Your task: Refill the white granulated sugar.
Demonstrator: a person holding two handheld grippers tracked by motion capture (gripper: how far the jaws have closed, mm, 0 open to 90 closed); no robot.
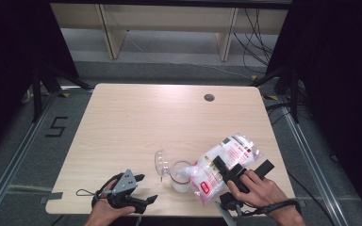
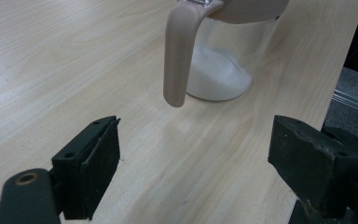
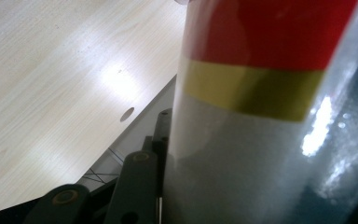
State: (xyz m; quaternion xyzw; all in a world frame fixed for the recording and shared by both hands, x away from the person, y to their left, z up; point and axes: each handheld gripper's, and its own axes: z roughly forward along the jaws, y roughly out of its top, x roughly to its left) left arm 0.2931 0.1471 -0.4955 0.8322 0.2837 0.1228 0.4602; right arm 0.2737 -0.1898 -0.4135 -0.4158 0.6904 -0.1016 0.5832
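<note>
Bag (image 1: 226,162) tilts mouth-down over the jar (image 1: 181,176), clamped by the right gripper (image 1: 231,173). Left gripper (image 1: 143,188) waits open, empty, nearer the jar's handle (image 2: 179,56).

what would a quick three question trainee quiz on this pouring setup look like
1. True or false: the right gripper holds the bag tilted toward the jar.
2. Multiple choice: the left gripper is (A) shut on the jar handle, (B) open and apart from the jar, (C) shut on the bag.
3. Short answer: what is inside the jar?

Key:
1. True; the bag's lower end reaches the jar's mouth in the high view.
2. B; its jaws stand wide apart, with bare table between them and the handle.
3. A low heap of white powder, perhaps sugar or salt.
</note>
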